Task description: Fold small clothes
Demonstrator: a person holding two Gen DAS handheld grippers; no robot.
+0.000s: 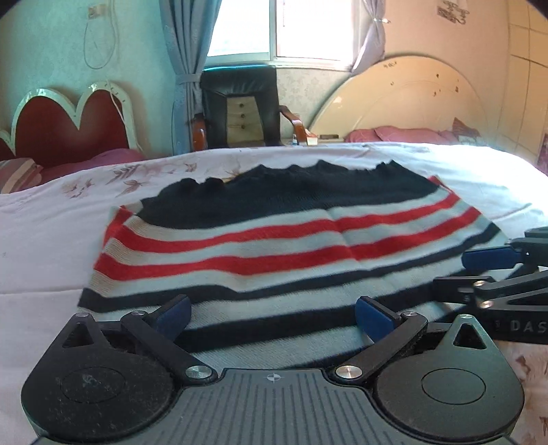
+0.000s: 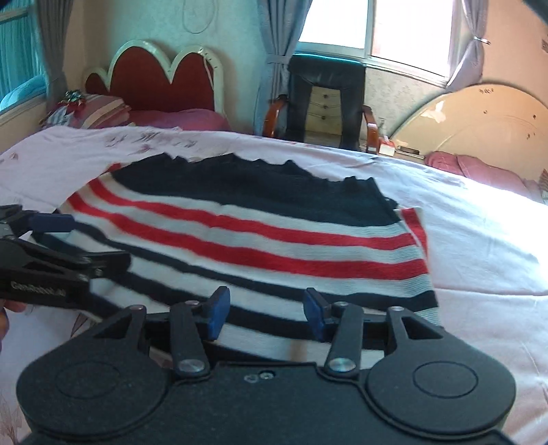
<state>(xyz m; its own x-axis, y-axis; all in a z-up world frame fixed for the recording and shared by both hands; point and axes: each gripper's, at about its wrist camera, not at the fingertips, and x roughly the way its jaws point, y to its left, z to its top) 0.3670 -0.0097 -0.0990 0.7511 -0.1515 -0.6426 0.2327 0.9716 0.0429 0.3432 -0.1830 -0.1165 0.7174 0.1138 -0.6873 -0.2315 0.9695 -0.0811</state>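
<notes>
Nearest, left claw (image 1: pixel 273 316) spread wide, blue pads (image 1: pixel 371 316) clear of the knit, nothing pinched; likely let go so the fabric can settle flat. Right claw (image 2: pixel 265 316) held at a middling gap, jaws apart, no cloth visibly caught between the pads, though the near hem runs under the claw body and cannot be seen fully. Both angled downward over the near edge, side by side, probably placed for taking the hem at two spots for the next fold.

Just beyond both claws, striped sweater (image 1: pixel 274 239) spread on the bed (image 1: pixel 51 239), near hem directly below and ahead of the fingertips, white and navy bands closest, red bands in the middle, solid navy part farthest with a wavy far edge. Flat and fairly smooth, seemingly with a red-edged part tucked at the right side in the right wrist view.

Farther back, pink pillows (image 1: pixel 404 134), a black chair (image 1: pixel 241 106), two headboards and a bright window (image 1: pixel 274 27).
</notes>
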